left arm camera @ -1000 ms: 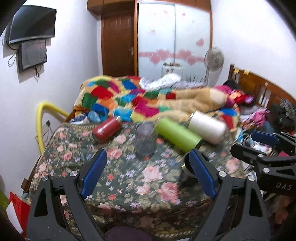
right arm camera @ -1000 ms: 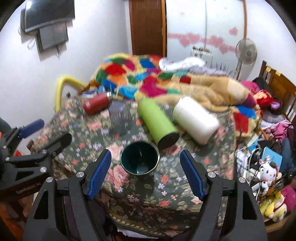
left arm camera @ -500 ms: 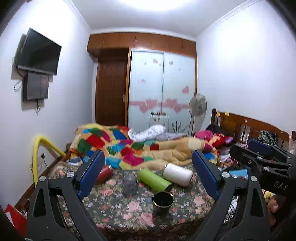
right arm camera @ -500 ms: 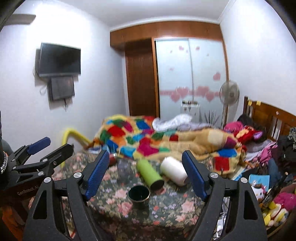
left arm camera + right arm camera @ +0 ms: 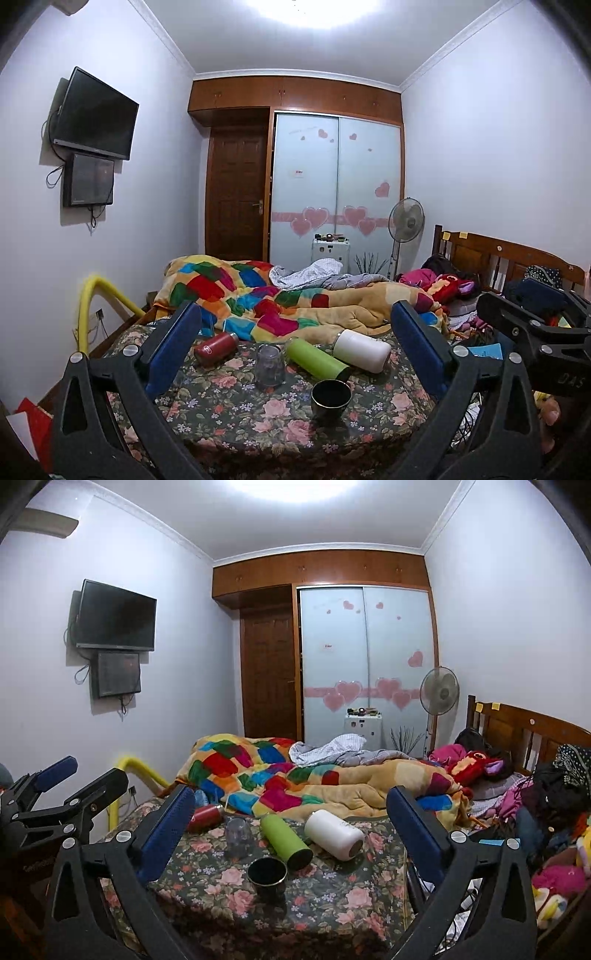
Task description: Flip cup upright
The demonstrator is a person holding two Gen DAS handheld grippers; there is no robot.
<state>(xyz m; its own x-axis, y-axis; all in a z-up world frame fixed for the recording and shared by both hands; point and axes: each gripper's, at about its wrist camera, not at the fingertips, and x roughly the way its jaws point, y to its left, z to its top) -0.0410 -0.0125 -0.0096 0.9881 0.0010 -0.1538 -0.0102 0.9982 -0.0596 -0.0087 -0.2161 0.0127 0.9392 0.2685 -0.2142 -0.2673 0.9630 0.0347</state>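
Note:
A dark green cup (image 5: 330, 398) stands upright, mouth up, near the front of the floral-clothed table (image 5: 236, 424); it also shows in the right wrist view (image 5: 267, 876). My left gripper (image 5: 295, 347) is open and empty, held back from and above the table. My right gripper (image 5: 291, 827) is open and empty, likewise back from the table. The left gripper shows at the left edge of the right wrist view (image 5: 74, 779), and the right gripper at the right edge of the left wrist view (image 5: 532, 314).
Behind the cup a clear glass (image 5: 270, 364) stands mouth down; a red bottle (image 5: 215, 343), a green bottle (image 5: 316, 359) and a white bottle (image 5: 362, 350) lie on their sides. A bed with a patchwork quilt (image 5: 280, 295) lies beyond. A yellow rail (image 5: 92, 295) is at the left.
Both grippers have pulled back and up from the table, so the table and cup look smaller and farther away. The cup stays upright where it stood.

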